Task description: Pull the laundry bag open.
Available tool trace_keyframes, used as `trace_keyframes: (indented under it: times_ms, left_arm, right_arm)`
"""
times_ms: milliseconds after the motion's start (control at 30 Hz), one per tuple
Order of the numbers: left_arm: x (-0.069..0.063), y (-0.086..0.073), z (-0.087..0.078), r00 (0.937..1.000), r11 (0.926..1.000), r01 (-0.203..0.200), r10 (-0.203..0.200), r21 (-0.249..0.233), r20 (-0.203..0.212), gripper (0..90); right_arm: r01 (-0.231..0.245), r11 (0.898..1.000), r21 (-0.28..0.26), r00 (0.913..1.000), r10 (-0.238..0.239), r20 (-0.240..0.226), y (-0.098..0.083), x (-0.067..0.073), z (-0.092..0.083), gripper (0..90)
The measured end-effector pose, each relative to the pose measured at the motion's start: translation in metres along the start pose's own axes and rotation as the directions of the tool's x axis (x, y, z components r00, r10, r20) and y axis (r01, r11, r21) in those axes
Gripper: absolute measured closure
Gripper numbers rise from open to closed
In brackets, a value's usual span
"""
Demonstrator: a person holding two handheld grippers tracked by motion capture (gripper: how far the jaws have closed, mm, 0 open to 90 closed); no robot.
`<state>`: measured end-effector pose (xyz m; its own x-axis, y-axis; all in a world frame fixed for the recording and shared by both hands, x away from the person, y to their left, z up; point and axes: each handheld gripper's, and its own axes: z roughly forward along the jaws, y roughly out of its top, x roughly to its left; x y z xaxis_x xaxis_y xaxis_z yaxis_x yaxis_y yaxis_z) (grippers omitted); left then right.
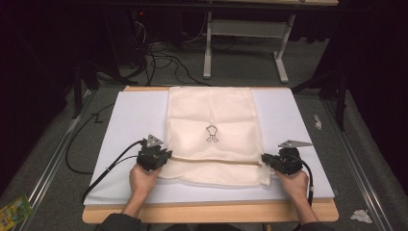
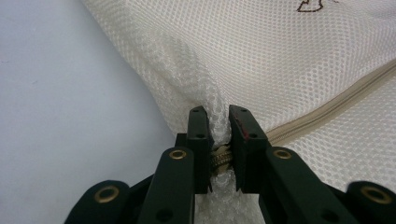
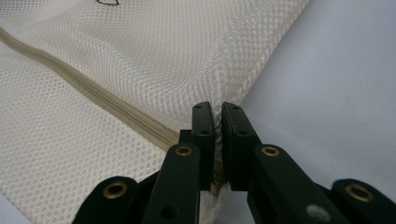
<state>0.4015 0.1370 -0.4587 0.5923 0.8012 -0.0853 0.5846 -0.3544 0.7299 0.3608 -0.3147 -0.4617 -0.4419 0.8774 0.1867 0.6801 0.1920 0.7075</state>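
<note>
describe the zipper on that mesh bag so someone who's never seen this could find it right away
On the white board covering the table lies a cream mesh bag. Near its front edge a tan zipper runs straight across, from the left gripper to the right gripper. It is the only darker, smooth band on the netting.

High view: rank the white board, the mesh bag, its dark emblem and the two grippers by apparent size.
1. white board
2. mesh bag
3. left gripper and right gripper, too alike to rank
4. dark emblem
</note>
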Motion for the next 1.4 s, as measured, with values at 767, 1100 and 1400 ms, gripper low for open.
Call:
trace_keyframes:
  times_ms: [767,1100,1400]
  left_arm:
    - [-0.005,-0.011,0.005,0.9952,0.9975,-0.070,0.070,0.004,-0.069,70.3]
    - [-0.001,-0.021,0.008,0.9954,0.9993,-0.036,0.034,-0.014,-0.090,51.6]
    - [0.003,-0.027,0.010,0.9974,0.9989,-0.002,-0.001,-0.046,-0.073,49.7]
  right_arm:
    - [0.000,0.999,0.032,1.0000,0.000,-0.004,0.001,-0.001,0.001,78.1]
    - [-0.081,0.990,0.117,0.9965,0.078,0.030,0.011,-0.003,0.006,38.1]
    - [-0.159,0.961,0.225,0.9867,0.163,0.002,0.022,-0.001,0.015,37.9]
